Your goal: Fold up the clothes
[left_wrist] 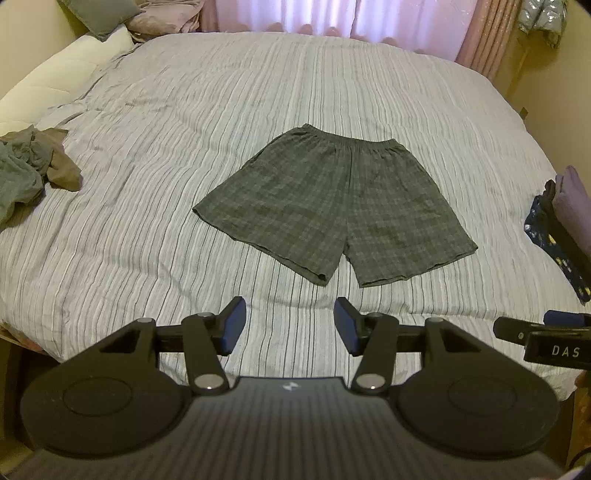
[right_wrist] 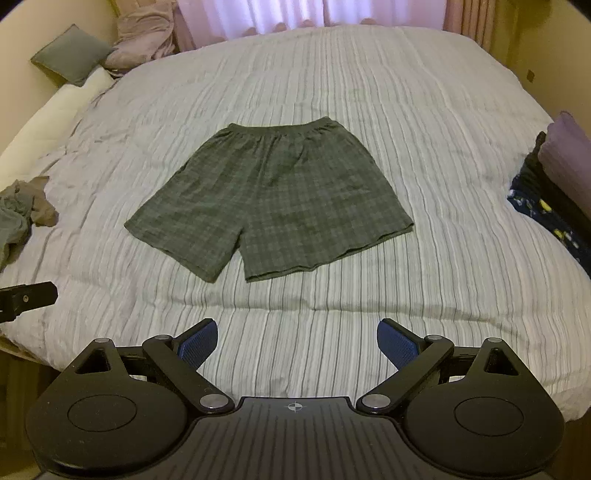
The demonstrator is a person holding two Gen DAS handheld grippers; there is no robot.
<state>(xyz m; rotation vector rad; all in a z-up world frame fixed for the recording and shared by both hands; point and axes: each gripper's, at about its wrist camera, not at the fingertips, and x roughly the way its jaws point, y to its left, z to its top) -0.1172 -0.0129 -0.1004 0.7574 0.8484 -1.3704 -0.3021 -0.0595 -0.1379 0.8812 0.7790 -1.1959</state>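
Dark green plaid shorts (left_wrist: pixel 332 206) lie spread flat in the middle of a striped bed (left_wrist: pixel 184 122), waistband at the far side and both legs toward me. They also show in the right wrist view (right_wrist: pixel 273 195). My left gripper (left_wrist: pixel 290 325) is open and empty, above the bed's near edge, short of the leg hems. My right gripper (right_wrist: pixel 297 345) is open wider and empty, also near the front edge, apart from the shorts. The right gripper shows at the right edge of the left wrist view (left_wrist: pixel 546 332).
A crumpled pile of grey and brown clothes (left_wrist: pixel 33 173) lies at the bed's left side. Folded clothes, purple over dark blue patterned (left_wrist: pixel 565 229), are stacked at the right edge. Pillows (right_wrist: pixel 74 53) and curtains (left_wrist: pixel 332 16) are at the far side.
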